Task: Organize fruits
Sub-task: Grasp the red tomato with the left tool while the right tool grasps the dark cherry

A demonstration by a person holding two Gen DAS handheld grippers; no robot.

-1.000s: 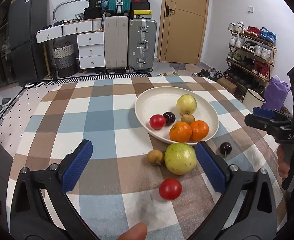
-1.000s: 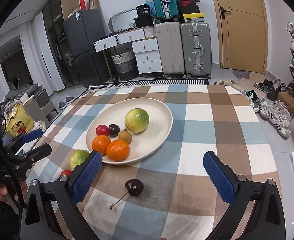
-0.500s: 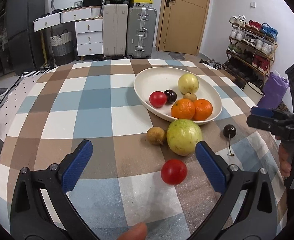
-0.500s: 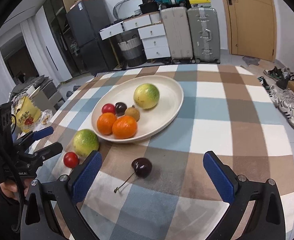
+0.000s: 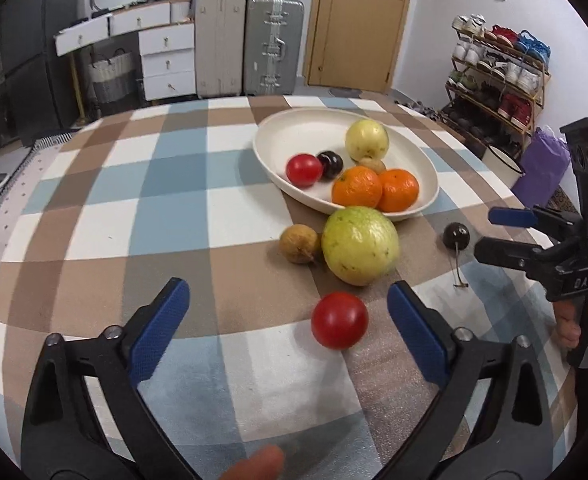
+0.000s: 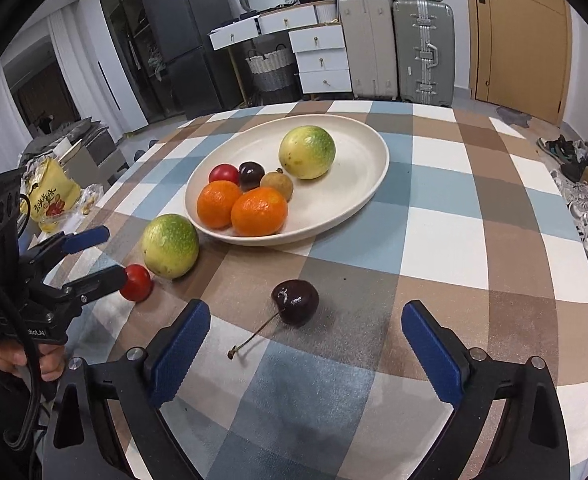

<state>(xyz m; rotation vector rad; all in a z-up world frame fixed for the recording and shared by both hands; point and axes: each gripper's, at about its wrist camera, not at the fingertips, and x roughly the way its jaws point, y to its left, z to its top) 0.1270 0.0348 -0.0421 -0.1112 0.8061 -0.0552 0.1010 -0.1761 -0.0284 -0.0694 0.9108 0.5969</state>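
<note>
A cream plate [image 5: 278, 128] [image 6: 373, 184] on the checked tablecloth holds two oranges, a guava, a tomato, a cherry and a small brown fruit. In front of it lie a green guava [image 5: 359, 246] [image 6: 170, 246], a brown fruit [image 5: 299, 243], a red tomato [image 5: 339, 320] [image 6: 136, 282] and a dark cherry [image 6: 295, 302] [image 5: 456, 236]. My left gripper [image 5: 288, 320] [image 6: 102, 258] is closing, with the tomato between its fingers and untouched. My right gripper [image 6: 305, 320] [image 5: 493, 236] is closing too, its tips either side of the cherry and apart from it.
A yellow snack bag [image 6: 50, 196] lies off the table's left side. Suitcases [image 5: 250, 44] and white drawers stand at the back wall, a shoe rack [image 5: 497, 76] on the right. A fingertip [image 5: 258, 464] shows at the bottom edge.
Both grippers have sunk toward the table and tilted down, so the fruits loom larger. The tomato and the cherry now sit between the fingertips, and both jaws have narrowed slightly.
</note>
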